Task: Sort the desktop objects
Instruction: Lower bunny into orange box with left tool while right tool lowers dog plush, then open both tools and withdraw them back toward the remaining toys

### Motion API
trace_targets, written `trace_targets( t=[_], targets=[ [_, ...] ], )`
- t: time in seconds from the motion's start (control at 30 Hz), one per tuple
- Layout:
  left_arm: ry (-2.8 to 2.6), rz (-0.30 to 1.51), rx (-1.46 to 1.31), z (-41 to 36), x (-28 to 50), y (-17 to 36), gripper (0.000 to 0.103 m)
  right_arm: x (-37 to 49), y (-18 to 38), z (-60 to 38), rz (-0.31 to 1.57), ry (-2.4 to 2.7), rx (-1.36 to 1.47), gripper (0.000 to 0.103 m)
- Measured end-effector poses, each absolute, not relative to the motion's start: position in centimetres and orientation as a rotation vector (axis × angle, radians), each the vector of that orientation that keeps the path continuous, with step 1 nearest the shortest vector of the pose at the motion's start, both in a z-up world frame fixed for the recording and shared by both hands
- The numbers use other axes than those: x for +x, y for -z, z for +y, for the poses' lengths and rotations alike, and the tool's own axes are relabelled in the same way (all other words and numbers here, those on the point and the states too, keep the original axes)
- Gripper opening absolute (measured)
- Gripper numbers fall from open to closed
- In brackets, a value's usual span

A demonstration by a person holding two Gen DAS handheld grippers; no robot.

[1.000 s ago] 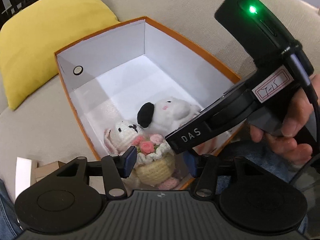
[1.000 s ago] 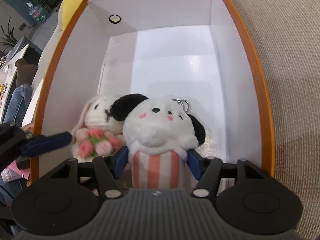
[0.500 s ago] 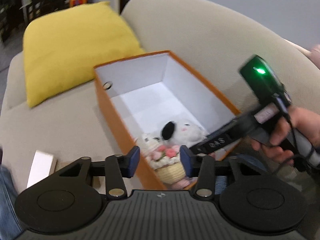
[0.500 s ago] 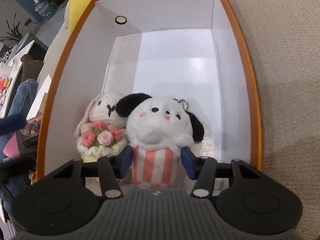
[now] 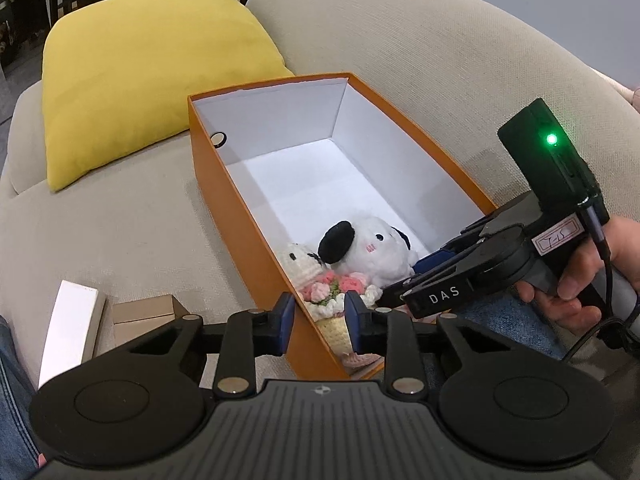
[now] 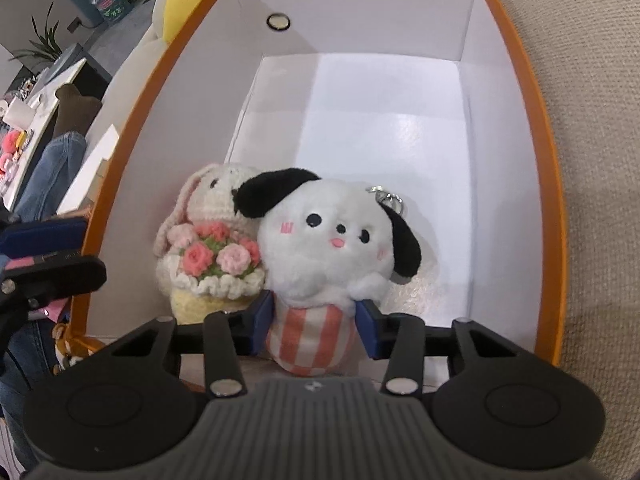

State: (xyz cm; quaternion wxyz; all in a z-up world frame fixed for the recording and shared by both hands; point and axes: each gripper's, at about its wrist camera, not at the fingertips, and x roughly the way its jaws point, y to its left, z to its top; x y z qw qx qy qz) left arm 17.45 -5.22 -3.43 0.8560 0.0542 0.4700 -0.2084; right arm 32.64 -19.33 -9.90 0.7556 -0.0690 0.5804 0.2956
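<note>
One orange box (image 6: 554, 216) filled the frame centre and held two plush toys at its near end: one white puppy (image 6: 332, 248) and one crocheted bunny (image 6: 208, 248), touching side by side. My right gripper (image 6: 314, 322) flanked the puppy's striped base; whether it clenched, I could not tell. My left gripper (image 5: 317, 318) stood released, straddling the box wall. One yellow cushion (image 5: 140, 72) lay upper left.

The room was evenly and softly lit, and light glared off the white floor of the orange box (image 6: 404, 128), perhaps from overhead. Both fisheye views bent hard at the edges, curving the sofa (image 5: 420, 60). Background clutter at the far left looked soft, while shadows stayed faint.
</note>
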Motion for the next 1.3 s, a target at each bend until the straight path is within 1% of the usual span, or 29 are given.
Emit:
trace_targets(
  t=[0.13, 0.27, 0.4, 0.5, 0.57, 0.6, 0.77, 0.9, 1.0, 1.03, 1.07, 1.13, 1.3],
  targets=[
    [0.434, 0.982, 0.104, -4.9, 17.6, 3.5, 0.031, 32.1, 9.8, -19.1, 1.258, -0.632, -0.163, 0.048],
    [0.418, 0.977, 0.092, -4.6, 17.6, 3.6, 0.031, 31.6, 9.3, -18.6, 1.226, -0.609, -0.222, 0.052],
    [0.384, 0.951, 0.085, -4.1, 16.9, 3.0, 0.031, 31.1, 8.6, -19.0, 1.193, -0.586, -0.237, 0.052],
    [0.374, 0.921, 0.084, -3.9, 15.9, 2.4, 0.031, 30.0, 7.5, -19.8, 1.146, -0.57, -0.247, 0.056],
    [0.364, 0.899, 0.083, -3.7, 15.2, 2.0, 0.031, 29.3, 7.0, -19.9, 1.106, -0.56, -0.259, 0.061],
    [0.356, 0.886, 0.083, -3.6, 14.8, 1.8, 0.031, 28.9, 6.8, -19.9, 1.088, -0.557, -0.265, 0.061],
    [0.318, 0.809, 0.096, -3.0, 12.6, 0.9, 0.031, 26.7, 5.4, -20.3, 0.921, -0.521, -0.266, 0.061],
    [0.276, 0.785, 0.089, -1.6, 10.7, 0.3, 0.031, 24.0, 3.7, -21.3, 0.783, -0.531, -0.235, 0.061],
    [0.225, 0.796, 0.073, 0.1, 9.3, 0.0, 0.031, 22.0, 2.9, -20.9, 0.753, -0.571, -0.244, 0.06],
    [0.21, 0.801, 0.067, 0.7, 9.0, -0.1, 0.031, 21.3, 2.5, -20.7, 0.746, -0.584, -0.25, 0.058],
    [0.19, 0.811, 0.059, 1.4, 8.5, -0.1, 0.031, 20.6, 2.3, -20.4, 0.74, -0.6, -0.252, 0.053],
    [0.159, 0.83, 0.043, 2.7, 7.5, -0.1, 0.031, 18.7, 1.7, -20.2, 0.733, -0.643, -0.248, 0.049],
    [0.1, 0.886, 0.007, 5.5, 5.0, 0.8, 0.031, 15.5, 2.0, -17.2, 0.761, -0.764, -0.245, 0.048]
  ],
)
